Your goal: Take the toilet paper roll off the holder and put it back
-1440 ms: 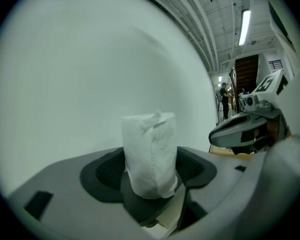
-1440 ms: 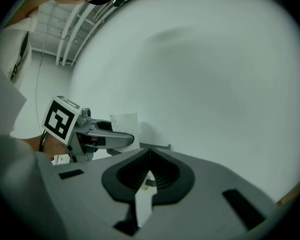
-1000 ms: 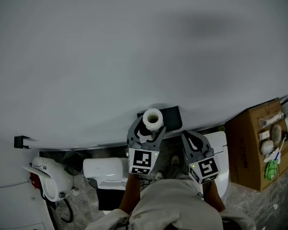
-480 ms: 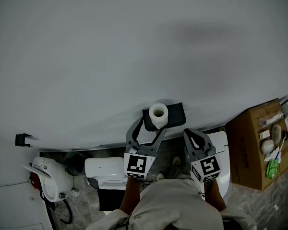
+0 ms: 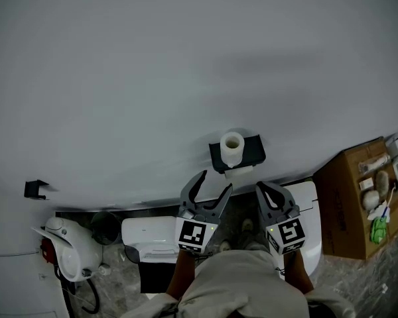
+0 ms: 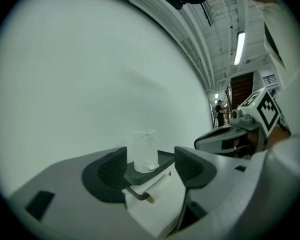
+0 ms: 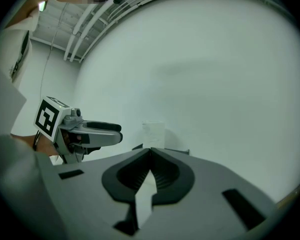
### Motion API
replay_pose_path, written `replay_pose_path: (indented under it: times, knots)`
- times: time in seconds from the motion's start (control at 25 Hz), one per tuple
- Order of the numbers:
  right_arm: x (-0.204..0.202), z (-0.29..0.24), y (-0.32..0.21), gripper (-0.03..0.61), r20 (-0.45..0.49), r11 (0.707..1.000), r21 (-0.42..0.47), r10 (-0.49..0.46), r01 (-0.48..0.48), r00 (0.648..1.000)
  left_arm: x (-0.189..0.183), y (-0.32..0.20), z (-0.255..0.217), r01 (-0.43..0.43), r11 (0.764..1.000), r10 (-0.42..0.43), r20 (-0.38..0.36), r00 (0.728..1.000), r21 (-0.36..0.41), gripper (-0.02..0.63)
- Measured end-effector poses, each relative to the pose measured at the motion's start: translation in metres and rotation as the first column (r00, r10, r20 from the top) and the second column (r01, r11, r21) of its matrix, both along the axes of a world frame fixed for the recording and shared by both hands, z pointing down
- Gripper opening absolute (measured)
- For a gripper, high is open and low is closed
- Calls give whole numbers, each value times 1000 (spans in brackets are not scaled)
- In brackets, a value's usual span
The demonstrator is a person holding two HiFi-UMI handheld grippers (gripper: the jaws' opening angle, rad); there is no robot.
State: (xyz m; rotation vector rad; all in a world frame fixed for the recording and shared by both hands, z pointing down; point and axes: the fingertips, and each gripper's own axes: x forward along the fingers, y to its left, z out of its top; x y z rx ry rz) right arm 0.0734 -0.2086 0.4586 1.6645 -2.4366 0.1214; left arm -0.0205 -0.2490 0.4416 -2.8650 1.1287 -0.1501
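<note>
A white toilet paper roll (image 5: 232,147) stands upright on the top of the black wall holder (image 5: 251,152). In the left gripper view the roll (image 6: 144,149) stands on the holder's shelf (image 6: 162,161), with a second paper roll (image 6: 159,185) on the bar under it. My left gripper (image 5: 214,184) is just below the holder. Its jaws are apart and closing, with nothing between the pads; the roll stands beyond the tips. My right gripper (image 5: 263,189) is shut and empty beside it, lower right of the holder. The right gripper view shows the roll (image 7: 154,133) ahead.
A plain white wall fills most of the head view. Below are a white toilet tank (image 5: 148,233), a white fixture (image 5: 67,247) at lower left and a small black bracket (image 5: 34,189) on the wall. A cardboard box (image 5: 350,204) with small items stands at the right.
My left gripper let go of the roll on top of the holder and drew back toward me. The roll stays on the holder. The right gripper barely moved.
</note>
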Motion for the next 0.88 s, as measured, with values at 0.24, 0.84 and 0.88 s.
replay_pose_path:
  times: [0.24, 0.84, 0.88]
  knots:
    - [-18, 4, 18, -3, -6, 1000, -6, 26, -26, 1000, -17, 18, 4, -18, 1000, 18, -5, 1000, -6, 301]
    - [-32, 3, 36, -3, -50, 995, -17, 93, -94, 994, -33, 34, 14, -50, 998, 48, -35, 998, -46, 295]
    - [-33, 3, 36, -3, -53, 995, -17, 93, -94, 994, -33, 34, 15, -49, 998, 48, -35, 998, -48, 293]
